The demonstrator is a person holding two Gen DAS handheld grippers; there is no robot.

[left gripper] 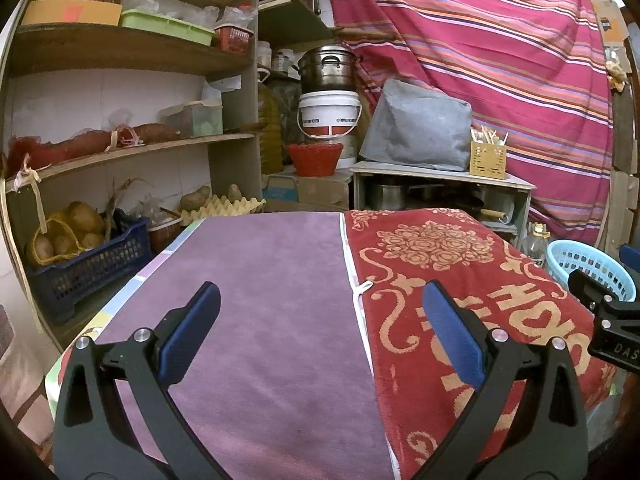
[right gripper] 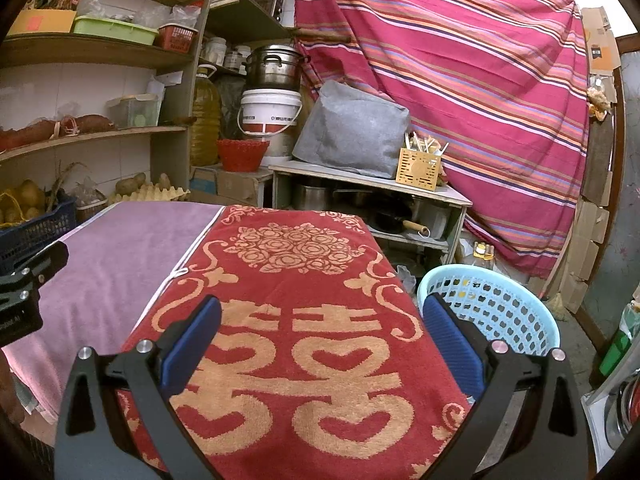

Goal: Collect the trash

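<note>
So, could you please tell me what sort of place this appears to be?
Probably a home pantry or kitchen storeroom: wooden shelves hold food, with potatoes on an egg tray, a big steel pot on a white bucket, and a jug of oil.

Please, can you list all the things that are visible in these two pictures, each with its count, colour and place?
Purple towel: 1, purple, left half of the table.
Red towel: 1, red with gold pattern, right half of the table.
Basket: 1, light blue, right of the table, lower down.
Bucket: 1, white, behind the table.
Metal pot: 1, steel, on the bucket.
Red bowl: 1, red, in front of the bucket.
Grey cover: 1, grey, on the low shelf.
Utensil holder: 1, yellow, beside the grey cover.
Striped cloth: 1, pink, back wall.
Trash: none visible on the towels.
Left gripper: 1, black and blue, open.
Right gripper: 1, black and blue, open.
</note>
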